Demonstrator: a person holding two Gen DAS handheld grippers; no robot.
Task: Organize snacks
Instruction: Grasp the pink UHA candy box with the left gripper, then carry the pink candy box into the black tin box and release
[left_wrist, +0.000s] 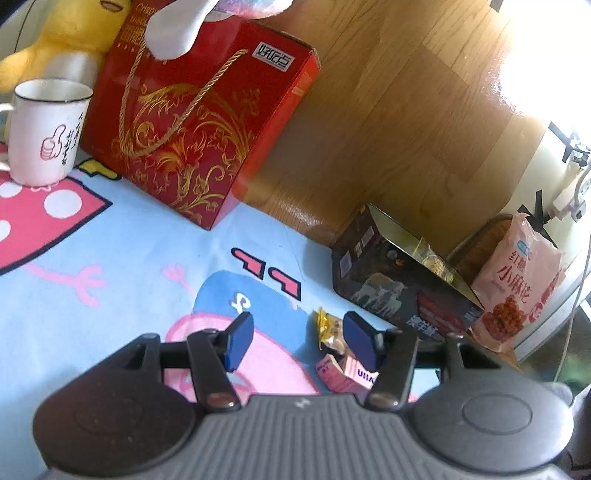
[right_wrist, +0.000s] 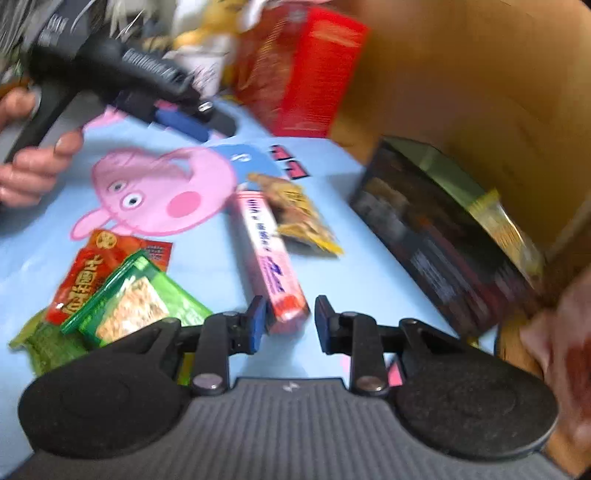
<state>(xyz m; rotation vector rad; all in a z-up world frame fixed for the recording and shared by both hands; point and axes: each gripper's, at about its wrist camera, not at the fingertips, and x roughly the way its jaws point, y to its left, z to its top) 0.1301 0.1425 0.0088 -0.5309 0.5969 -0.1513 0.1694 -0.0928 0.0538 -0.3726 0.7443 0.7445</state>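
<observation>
Big glossy red gift box (left_wrist: 192, 136), gold floral print, rope handle, stands on your blue cartoon-pig cloth (left_wrist: 110, 258). Dark open carton (right_wrist: 436, 240) sits at the cloth's edge. Pink bag (left_wrist: 517, 280) reads 小麻花. Long pink box (right_wrist: 269, 254) lies beside a crinkly yellow packet (right_wrist: 303, 218); red (right_wrist: 96, 269) and green packs (right_wrist: 136, 299) overlap. White mug (left_wrist: 44, 129), thumbs-up print. Your left gripper (left_wrist: 295, 339) is spread, empty; right gripper (right_wrist: 290, 325) straddles the pink box's end, pads not touching.

Both tongs, left tongs (left_wrist: 297, 341) and right tongs (right_wrist: 290, 323), point downward with jaws apart (nothing gripped).
</observation>
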